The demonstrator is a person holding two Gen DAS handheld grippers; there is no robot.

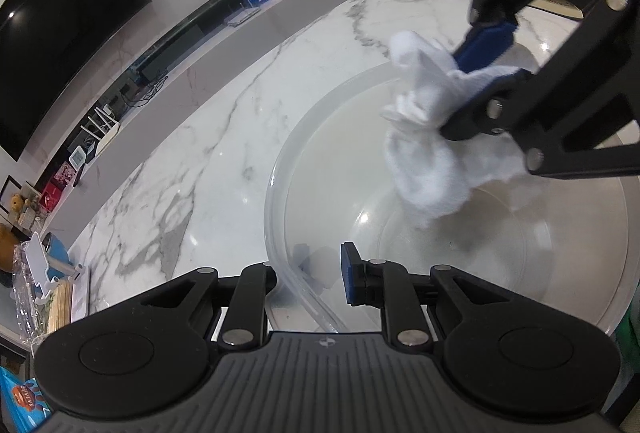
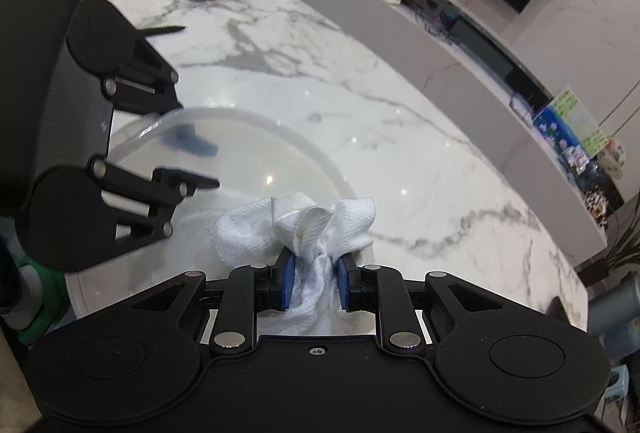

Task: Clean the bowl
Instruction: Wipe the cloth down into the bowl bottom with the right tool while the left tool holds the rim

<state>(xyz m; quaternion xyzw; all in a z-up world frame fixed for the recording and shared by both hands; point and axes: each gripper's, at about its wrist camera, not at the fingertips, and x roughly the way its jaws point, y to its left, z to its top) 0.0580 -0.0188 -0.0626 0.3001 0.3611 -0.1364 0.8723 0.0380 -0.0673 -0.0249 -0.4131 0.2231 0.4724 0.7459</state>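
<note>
Both grippers angled down — bowl (image 1: 280,169), cloth (image 2: 316,225)

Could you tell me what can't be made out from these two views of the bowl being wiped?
- Left wrist view: the bowl has its near and right rim cut off by the left gripper and the frame edge.
- Left wrist view: the bowl floor under the cloth is hidden by it and the right gripper.
- Right wrist view: the cloth's lower end is hidden behind the gripper body.
- Both views: whether any dirt remains in the clear bowl cannot be told.
</note>
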